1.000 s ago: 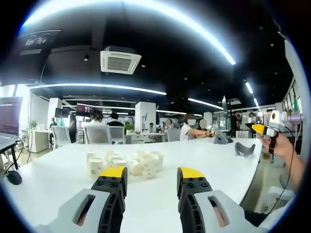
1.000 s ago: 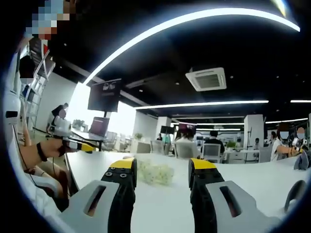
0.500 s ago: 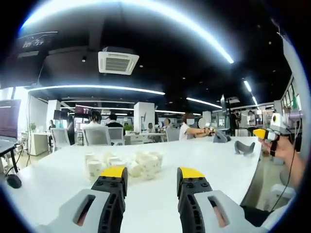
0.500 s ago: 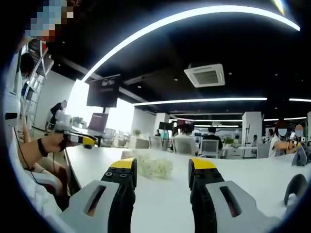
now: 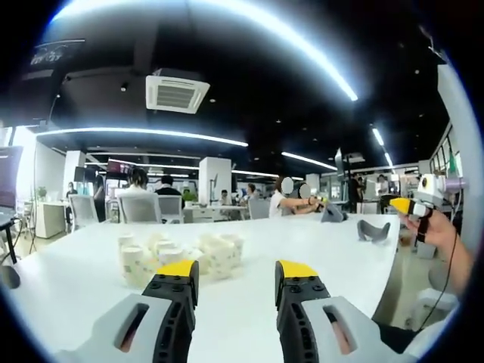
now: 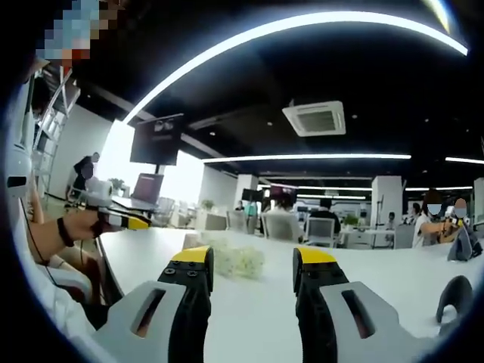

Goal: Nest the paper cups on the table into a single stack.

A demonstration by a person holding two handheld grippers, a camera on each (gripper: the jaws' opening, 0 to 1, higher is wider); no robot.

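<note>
**Cups still loose, stacking not begun**

A white table (image 5: 333, 249) in an open office holds a cluster of paper cups (image 5: 178, 253), loose and side by side, a few tipped over. In the left gripper view they sit just beyond the left gripper (image 5: 234, 276), toward its left. The right gripper (image 6: 252, 265) faces the same cluster from farther off. Both grippers have jaws spread and hold nothing. Judging by this, no nesting is done; every cup remains.

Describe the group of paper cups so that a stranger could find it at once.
Look at the long white table. The paper cups sit in a loose cluster on it, just beyond the yellow tips of the left hand-held gripper. They are white with a faint pattern, unlike the dark grey object farther along the table.
</note>
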